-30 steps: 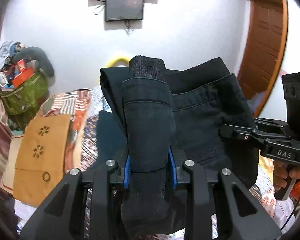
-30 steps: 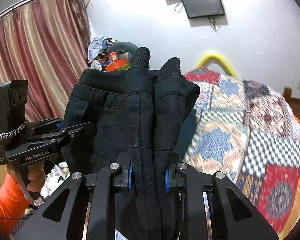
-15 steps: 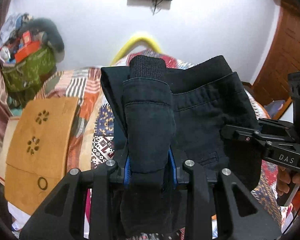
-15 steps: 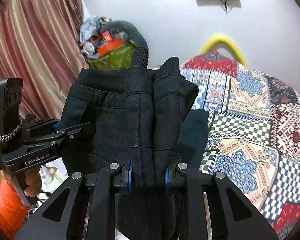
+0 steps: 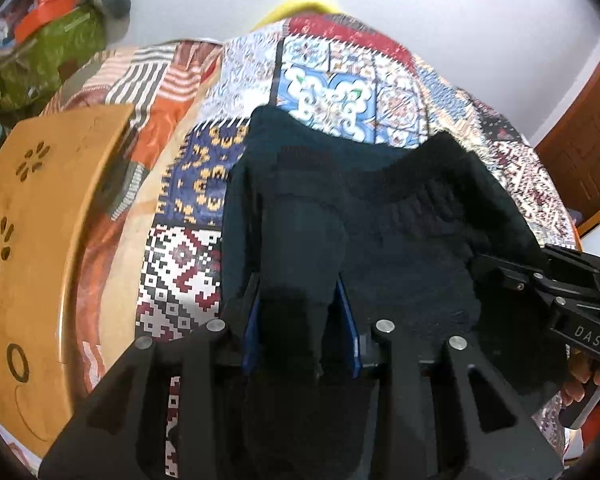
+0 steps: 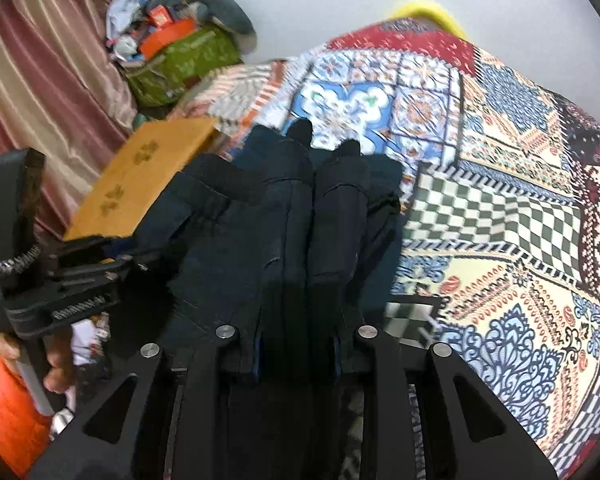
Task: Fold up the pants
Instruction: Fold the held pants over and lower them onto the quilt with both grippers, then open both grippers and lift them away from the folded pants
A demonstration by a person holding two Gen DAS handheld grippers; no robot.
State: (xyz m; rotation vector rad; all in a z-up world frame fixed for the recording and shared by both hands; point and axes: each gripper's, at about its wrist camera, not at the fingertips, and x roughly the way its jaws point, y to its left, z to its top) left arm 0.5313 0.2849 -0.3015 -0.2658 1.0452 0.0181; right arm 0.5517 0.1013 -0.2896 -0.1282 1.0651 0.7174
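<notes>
The black pants (image 5: 400, 220) hang bunched between my two grippers, low over the patchwork quilt (image 5: 332, 92). My left gripper (image 5: 300, 240) has a thick fold of the pants between its blue pads, and its jaws are opening. In the right wrist view my right gripper (image 6: 324, 208) holds two doubled folds of the pants (image 6: 220, 220) between its pads, and its jaws are opening too. Cloth hides both sets of fingertips. Each view shows the other gripper at its side: the right gripper (image 5: 560, 300), the left gripper (image 6: 60, 288).
A tan wooden board (image 5: 40, 220) with flower cut-outs lies on the bed's left side. A green bag (image 6: 180, 60) piled with clutter sits by the curtain (image 6: 40, 80). A hand and orange sleeve (image 6: 12, 400) hold the left gripper. A wooden door (image 5: 580, 120) stands at right.
Both grippers have tipped downward and sunk toward the quilt with the pants. The wall and screen have left view, and the pants' top edge now sags forward over the bed.
</notes>
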